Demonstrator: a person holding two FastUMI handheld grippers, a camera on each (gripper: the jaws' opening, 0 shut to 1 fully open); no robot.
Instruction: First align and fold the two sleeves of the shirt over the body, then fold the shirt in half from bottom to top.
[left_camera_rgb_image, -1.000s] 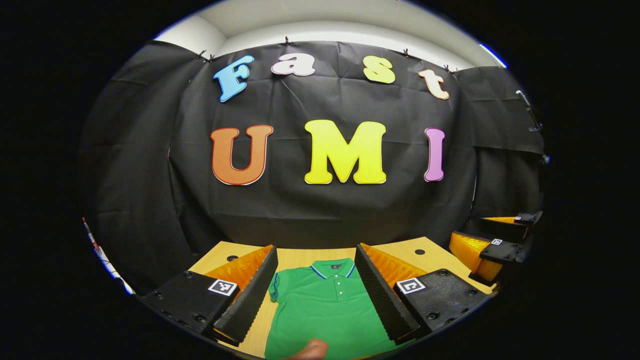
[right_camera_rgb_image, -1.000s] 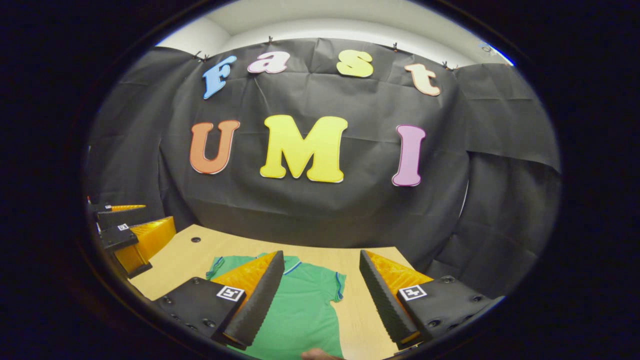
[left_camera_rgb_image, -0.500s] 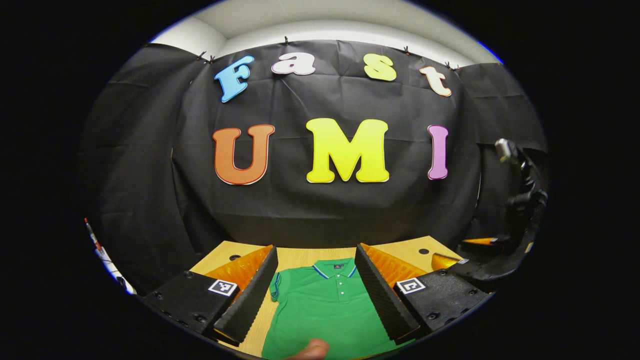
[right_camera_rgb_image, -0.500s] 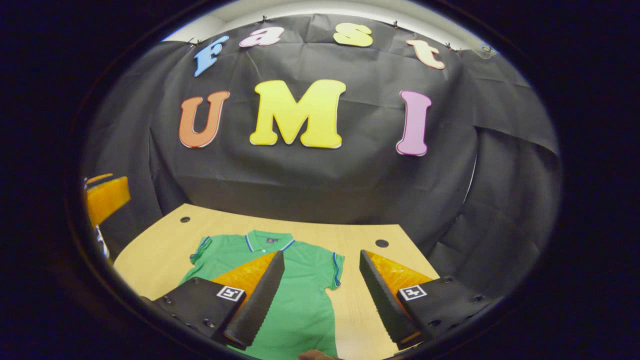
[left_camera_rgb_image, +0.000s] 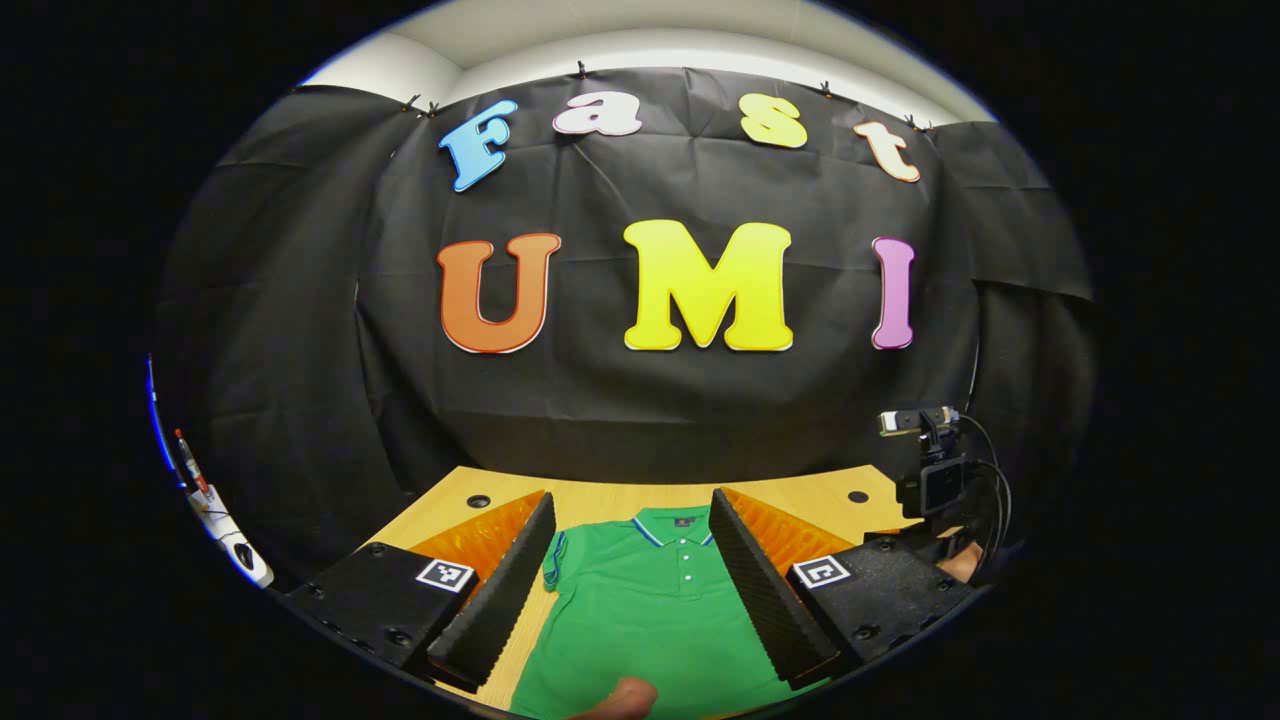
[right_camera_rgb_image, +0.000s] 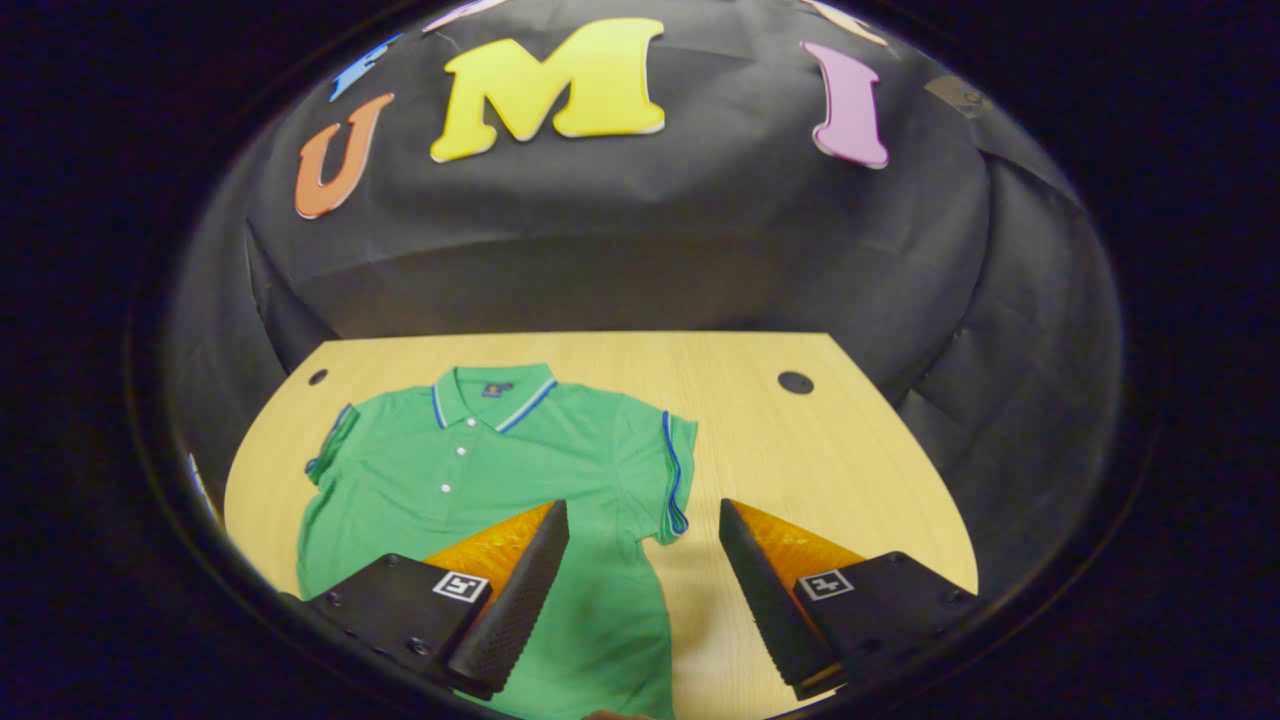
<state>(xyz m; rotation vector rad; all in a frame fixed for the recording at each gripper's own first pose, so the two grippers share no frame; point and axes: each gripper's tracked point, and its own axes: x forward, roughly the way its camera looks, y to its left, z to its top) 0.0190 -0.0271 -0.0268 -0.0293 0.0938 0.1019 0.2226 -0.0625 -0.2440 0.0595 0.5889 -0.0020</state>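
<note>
The shirt (right_camera_rgb_image: 480, 470) lies flat and face up on the wooden table (right_camera_rgb_image: 800, 440), with its collar (right_camera_rgb_image: 490, 390) toward the black wall. I use the collar as my marker. Both short sleeves stick out to the sides below it, so I think no fold is made yet and the sleeve step is just starting. In the right gripper view, my right gripper (right_camera_rgb_image: 643, 560) hangs above the table, down from the collar and off to the side, close to the sleeve (right_camera_rgb_image: 672, 470) with the blue trim. Its jaws are spread wide and hold nothing; one finger is over the green cloth and the other over bare wood. In the left gripper view, my left gripper (left_camera_rgb_image: 632, 575) sits low with the collar (left_camera_rgb_image: 675, 522) showing straight ahead between its fingers. Its jaws are wide apart too and grip nothing. Next, I think each gripper must drop to its own sleeve edge, pinch it, and lay it over the body.
</note>
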